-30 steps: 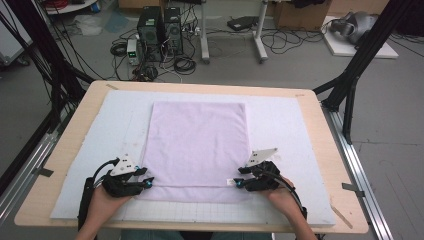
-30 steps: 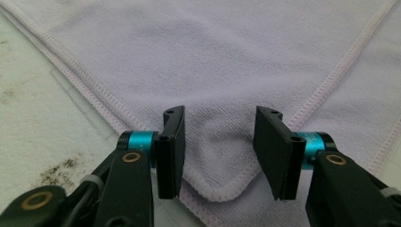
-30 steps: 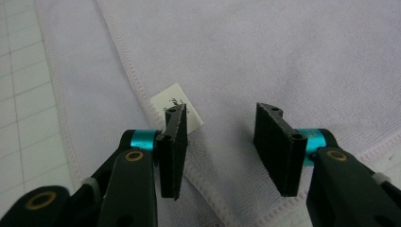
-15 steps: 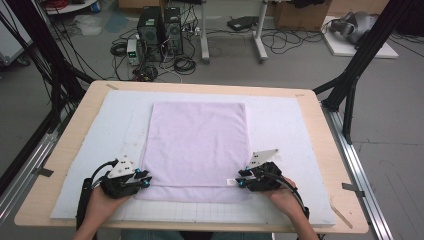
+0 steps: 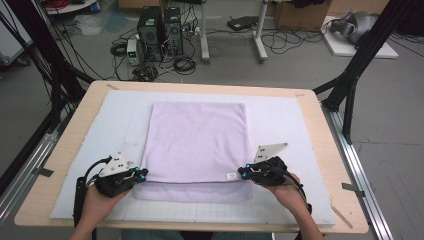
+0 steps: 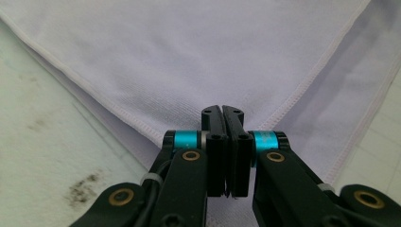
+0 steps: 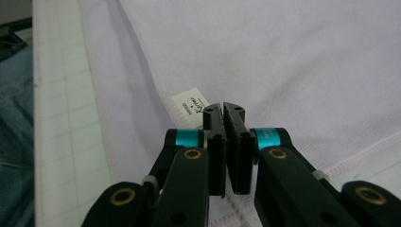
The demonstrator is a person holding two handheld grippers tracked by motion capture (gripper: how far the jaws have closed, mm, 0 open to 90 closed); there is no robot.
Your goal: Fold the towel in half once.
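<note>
Low over the table, both hands angle inward; left gripper [image 5: 141, 173] and right gripper [image 5: 242, 173] jaws pinch the lilac cloth's [image 5: 197, 140] near corners.

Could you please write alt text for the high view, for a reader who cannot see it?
A person's two hands each hold a hand-held gripper, left and right, at the near corners of a lilac cloth. The cloth lies on a white mat covering a wooden table, its near part doubled over.

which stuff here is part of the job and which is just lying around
In the job:
- towel, its near part folded
- left gripper, shut on its corner
- right gripper, shut on the other corner
- mat under it

Lying about:
- computer towers on the floor
- cables
</note>
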